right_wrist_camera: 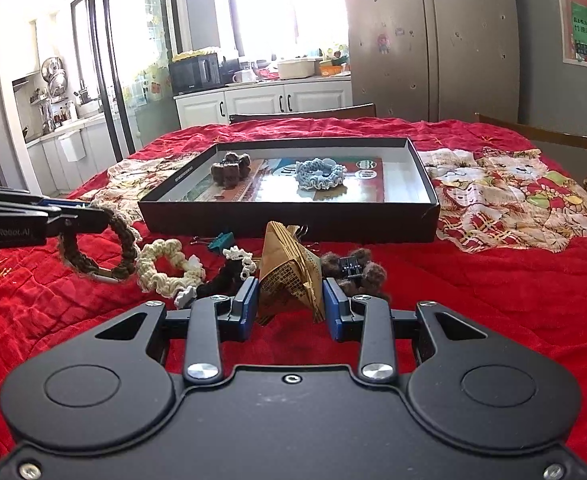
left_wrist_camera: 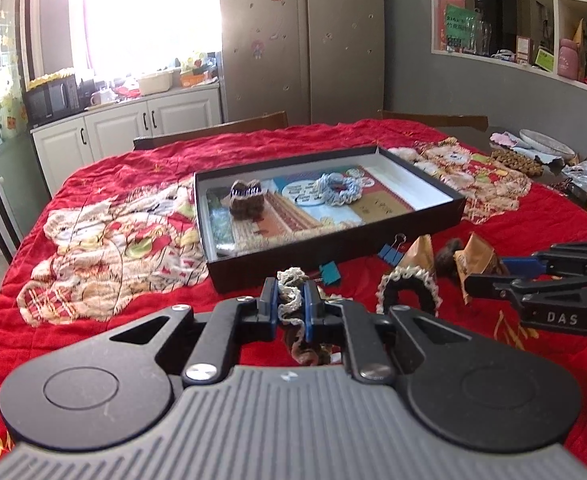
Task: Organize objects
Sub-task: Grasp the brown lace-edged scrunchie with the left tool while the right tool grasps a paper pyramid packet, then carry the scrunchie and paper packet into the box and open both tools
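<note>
My left gripper (left_wrist_camera: 290,303) is shut on a brown scrunchie with cream lace trim (left_wrist_camera: 291,300); from the right wrist view it (right_wrist_camera: 93,216) holds that scrunchie (right_wrist_camera: 125,248) lifted above the cloth. My right gripper (right_wrist_camera: 291,304) stands open around a folded gold paper boat (right_wrist_camera: 289,276) on the red cloth, fingers at either side. In the left wrist view the right gripper (left_wrist_camera: 473,284) reaches the paper boat (left_wrist_camera: 477,260). A black shallow box (right_wrist_camera: 293,220) holds a brown fuzzy clip (right_wrist_camera: 231,172) and a blue scrunchie (right_wrist_camera: 319,174).
On the cloth before the box lie a cream scrunchie (right_wrist_camera: 165,268), a black lace-trimmed scrunchie (right_wrist_camera: 229,276), a brown fuzzy hair clip (right_wrist_camera: 353,270), a teal binder clip (right_wrist_camera: 221,240) and a blue binder clip (left_wrist_camera: 389,252). Plates and clutter sit at the table's right edge (left_wrist_camera: 545,144).
</note>
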`<control>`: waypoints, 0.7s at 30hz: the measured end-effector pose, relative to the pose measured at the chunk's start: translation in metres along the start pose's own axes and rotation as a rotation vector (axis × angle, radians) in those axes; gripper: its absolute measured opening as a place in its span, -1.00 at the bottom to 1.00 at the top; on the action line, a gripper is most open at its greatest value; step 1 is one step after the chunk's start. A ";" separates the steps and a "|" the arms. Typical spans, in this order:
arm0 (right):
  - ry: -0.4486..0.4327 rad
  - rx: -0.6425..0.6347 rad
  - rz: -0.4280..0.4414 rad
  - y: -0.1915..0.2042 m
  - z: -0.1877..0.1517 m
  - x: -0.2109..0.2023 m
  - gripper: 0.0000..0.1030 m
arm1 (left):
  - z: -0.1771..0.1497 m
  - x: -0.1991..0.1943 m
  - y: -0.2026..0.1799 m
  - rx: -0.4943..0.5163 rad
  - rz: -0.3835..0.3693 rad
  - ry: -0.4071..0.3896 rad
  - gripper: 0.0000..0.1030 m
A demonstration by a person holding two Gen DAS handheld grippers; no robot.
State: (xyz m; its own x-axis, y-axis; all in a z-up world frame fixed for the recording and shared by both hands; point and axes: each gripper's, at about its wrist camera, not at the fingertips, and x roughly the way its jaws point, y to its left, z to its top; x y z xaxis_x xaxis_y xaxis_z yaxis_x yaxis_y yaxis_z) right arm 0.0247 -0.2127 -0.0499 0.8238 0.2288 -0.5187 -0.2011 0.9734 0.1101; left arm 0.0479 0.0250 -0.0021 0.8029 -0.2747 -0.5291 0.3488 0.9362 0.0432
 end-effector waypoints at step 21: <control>-0.105 -0.019 -0.040 -0.015 0.047 -0.004 -0.36 | 0.058 0.017 -0.003 0.014 -0.011 -0.097 -0.71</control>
State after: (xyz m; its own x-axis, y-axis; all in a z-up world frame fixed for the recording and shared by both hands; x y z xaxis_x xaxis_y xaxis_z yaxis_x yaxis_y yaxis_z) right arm 0.0496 -0.2275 -0.0094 0.8824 0.1906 -0.4302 -0.1761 0.9816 0.0739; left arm 0.0882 0.0048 0.0380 0.8418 -0.3055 -0.4450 0.3641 0.9300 0.0501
